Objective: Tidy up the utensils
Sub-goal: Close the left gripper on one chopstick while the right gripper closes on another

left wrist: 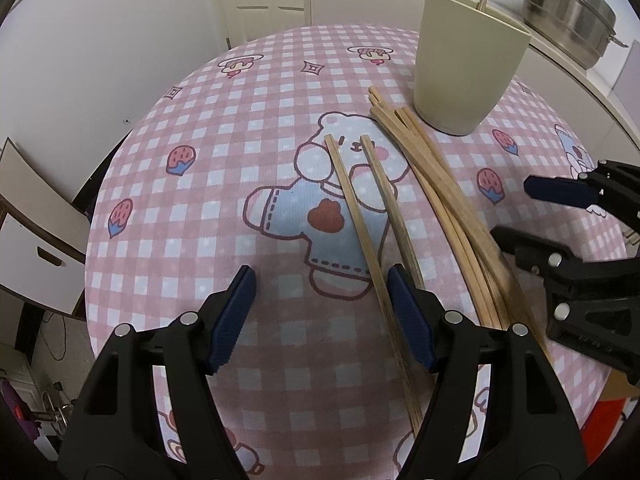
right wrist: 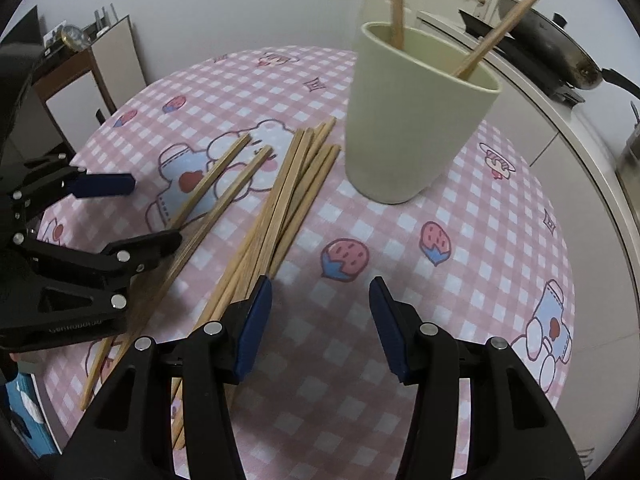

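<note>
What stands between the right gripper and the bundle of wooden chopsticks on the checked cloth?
Nothing visible. The right gripper hangs open just beside the bundle of wooden chopsticks, only bare pink checked tablecloth between its pads.

chopsticks in cup [right wrist: 398,4] cropped at top edge

Both wrist views near, down onto tablecloth [left wrist: 240,80]
</note>
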`<state>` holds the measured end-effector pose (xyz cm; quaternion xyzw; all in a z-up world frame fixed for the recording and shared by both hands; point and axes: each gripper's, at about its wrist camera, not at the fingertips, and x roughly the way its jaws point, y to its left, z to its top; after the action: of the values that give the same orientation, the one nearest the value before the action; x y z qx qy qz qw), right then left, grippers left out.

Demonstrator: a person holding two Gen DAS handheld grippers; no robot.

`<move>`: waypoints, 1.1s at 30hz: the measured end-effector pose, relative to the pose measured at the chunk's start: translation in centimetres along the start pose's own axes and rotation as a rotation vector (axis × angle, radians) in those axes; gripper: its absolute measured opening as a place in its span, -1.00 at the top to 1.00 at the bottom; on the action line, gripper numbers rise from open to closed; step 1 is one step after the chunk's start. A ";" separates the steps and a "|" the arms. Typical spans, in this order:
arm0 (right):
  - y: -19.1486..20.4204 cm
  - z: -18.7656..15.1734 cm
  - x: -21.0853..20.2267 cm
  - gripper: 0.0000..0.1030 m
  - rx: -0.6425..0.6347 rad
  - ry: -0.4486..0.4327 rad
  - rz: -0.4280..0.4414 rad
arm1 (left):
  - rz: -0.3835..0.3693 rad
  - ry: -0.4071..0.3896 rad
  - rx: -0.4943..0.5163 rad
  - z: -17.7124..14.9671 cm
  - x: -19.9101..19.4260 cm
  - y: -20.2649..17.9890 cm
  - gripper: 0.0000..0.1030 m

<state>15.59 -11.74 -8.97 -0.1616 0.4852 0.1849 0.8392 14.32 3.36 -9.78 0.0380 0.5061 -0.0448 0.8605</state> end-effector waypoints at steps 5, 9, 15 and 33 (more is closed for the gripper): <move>-0.3 0.3 -0.8 0.11 0.021 -0.036 -0.003 | -0.006 -0.004 0.001 -0.1 0.0 0.3 -0.32; 0.0 0.5 -1.0 0.11 0.012 -0.022 0.019 | -0.006 -0.005 0.000 -0.2 0.0 0.2 -0.32; 0.7 0.6 -0.1 0.11 -0.004 0.012 0.008 | -0.008 -0.010 0.001 -0.2 0.0 0.3 -0.32; 2.2 4.3 2.2 0.52 -0.102 0.096 0.012 | -0.025 0.035 0.019 1.8 1.0 0.4 -0.32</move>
<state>18.80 -7.56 -9.06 -0.2099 0.5156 0.2063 0.8047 16.41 3.52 -9.82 0.0406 0.5211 -0.0597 0.8504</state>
